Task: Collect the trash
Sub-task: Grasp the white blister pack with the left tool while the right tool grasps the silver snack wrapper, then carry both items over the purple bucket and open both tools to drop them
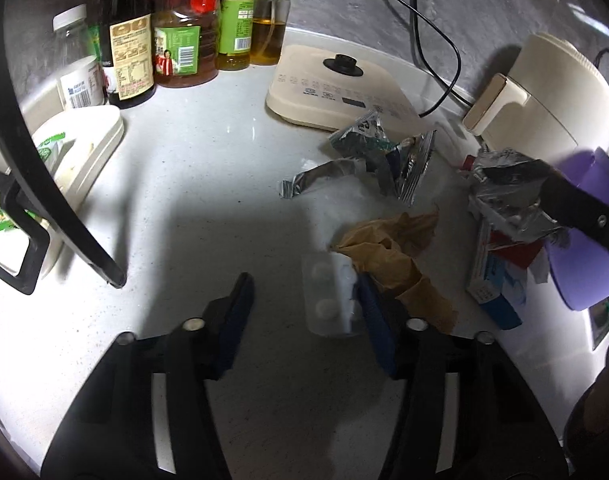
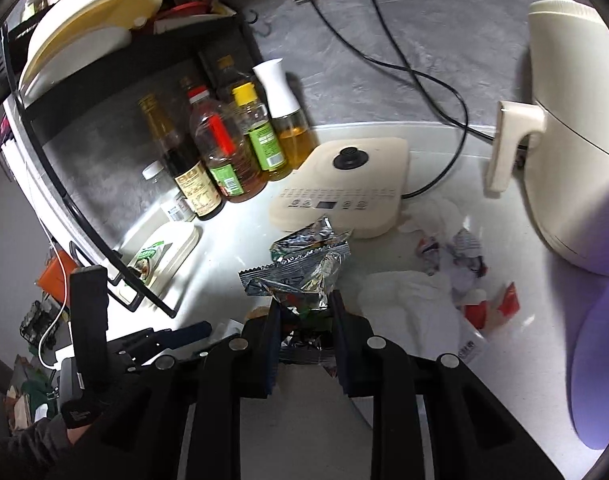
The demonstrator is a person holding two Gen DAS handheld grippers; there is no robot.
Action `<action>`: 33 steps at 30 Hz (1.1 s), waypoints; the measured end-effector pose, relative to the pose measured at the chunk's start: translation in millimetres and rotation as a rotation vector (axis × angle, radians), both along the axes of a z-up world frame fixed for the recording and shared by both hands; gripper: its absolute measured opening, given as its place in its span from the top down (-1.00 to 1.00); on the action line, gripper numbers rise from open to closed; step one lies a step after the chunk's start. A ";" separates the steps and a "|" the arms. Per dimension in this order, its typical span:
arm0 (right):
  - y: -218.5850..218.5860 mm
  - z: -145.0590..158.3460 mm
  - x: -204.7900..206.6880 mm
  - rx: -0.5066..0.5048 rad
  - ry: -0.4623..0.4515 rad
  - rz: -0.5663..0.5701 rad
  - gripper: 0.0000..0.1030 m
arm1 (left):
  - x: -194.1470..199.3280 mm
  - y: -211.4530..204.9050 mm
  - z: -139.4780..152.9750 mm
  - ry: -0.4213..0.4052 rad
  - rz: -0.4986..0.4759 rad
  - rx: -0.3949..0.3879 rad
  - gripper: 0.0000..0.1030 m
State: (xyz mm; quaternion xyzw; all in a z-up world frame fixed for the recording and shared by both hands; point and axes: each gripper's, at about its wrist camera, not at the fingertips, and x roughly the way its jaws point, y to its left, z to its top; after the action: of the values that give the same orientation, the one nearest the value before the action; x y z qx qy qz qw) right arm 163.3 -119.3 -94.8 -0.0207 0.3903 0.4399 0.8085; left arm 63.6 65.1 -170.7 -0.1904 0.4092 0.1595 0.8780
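Two grippers: right gripper [image 2: 304,308] jaws grasp foil wrapper [image 2: 304,264], left gripper [image 1: 304,292] released; labels unreadable.

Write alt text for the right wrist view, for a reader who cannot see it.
The right gripper is shut on a crumpled silver foil wrapper, held above a white countertop. More scraps of trash lie to the right near a cream appliance; oil and sauce bottles stand at the back left.
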 end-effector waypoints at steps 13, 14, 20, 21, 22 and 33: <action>-25.6 23.5 -4.2 0.050 -0.018 0.015 0.56 | -10.6 -14.3 41.9 -0.049 0.046 0.028 0.54; -28.2 28.8 -4.8 0.058 -0.027 0.019 0.56 | -10.4 -16.3 45.3 -0.054 0.049 0.033 0.54; -42.8 54.0 -3.3 0.096 -0.064 0.026 0.56 | -12.6 -31.2 76.3 -0.106 0.062 0.071 0.54; -46.6 59.5 -2.6 0.105 -0.073 0.026 0.56 | -12.7 -33.5 80.4 -0.114 0.062 0.075 0.54; -50.5 65.0 -1.8 0.113 -0.082 0.025 0.56 | -12.1 -36.4 85.2 -0.122 0.063 0.081 0.54; -89.9 106.2 9.0 0.167 -0.165 0.011 0.56 | 0.9 -69.2 129.2 -0.213 0.057 0.127 0.54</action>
State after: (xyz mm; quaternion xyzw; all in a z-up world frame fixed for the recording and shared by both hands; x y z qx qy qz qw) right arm 172.3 -209.2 11.5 0.0085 0.2842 0.4720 0.8345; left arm 64.6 -4.1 -41.6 -0.1617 0.2970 0.1889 0.9219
